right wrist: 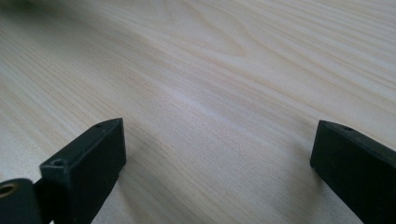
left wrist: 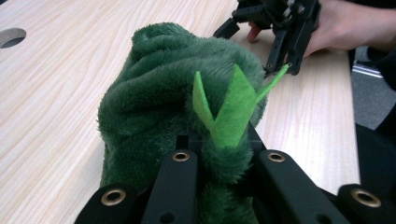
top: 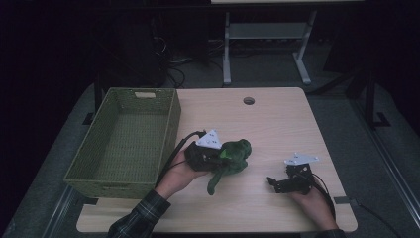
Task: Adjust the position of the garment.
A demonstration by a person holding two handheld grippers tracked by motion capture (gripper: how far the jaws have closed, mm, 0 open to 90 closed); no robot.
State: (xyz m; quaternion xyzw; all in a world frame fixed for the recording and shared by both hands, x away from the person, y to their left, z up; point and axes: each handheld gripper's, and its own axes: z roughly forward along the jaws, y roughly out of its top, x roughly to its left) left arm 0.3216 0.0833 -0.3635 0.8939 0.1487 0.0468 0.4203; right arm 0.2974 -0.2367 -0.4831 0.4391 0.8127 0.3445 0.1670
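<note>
Desk [top: 277, 124]: light wood in a dark room, bare but for the things below.
Basket [top: 171, 126]: green wicker, empty, at the left edge; its near wall rises between toy and drop spot, so carry high.
Left gripper [top: 220, 156]: fingers clamped on the toy.
Toy [top: 235, 156]: green plush, mid-desk; limp leg dangles, may snag the rim.
Right gripper [top: 273, 183]: fingers apart, low over the desk, well clear.

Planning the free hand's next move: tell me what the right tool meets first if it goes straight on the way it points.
Probably bare table: the right tool, open and empty, looks onto wood alone. Depth unclear.
</note>
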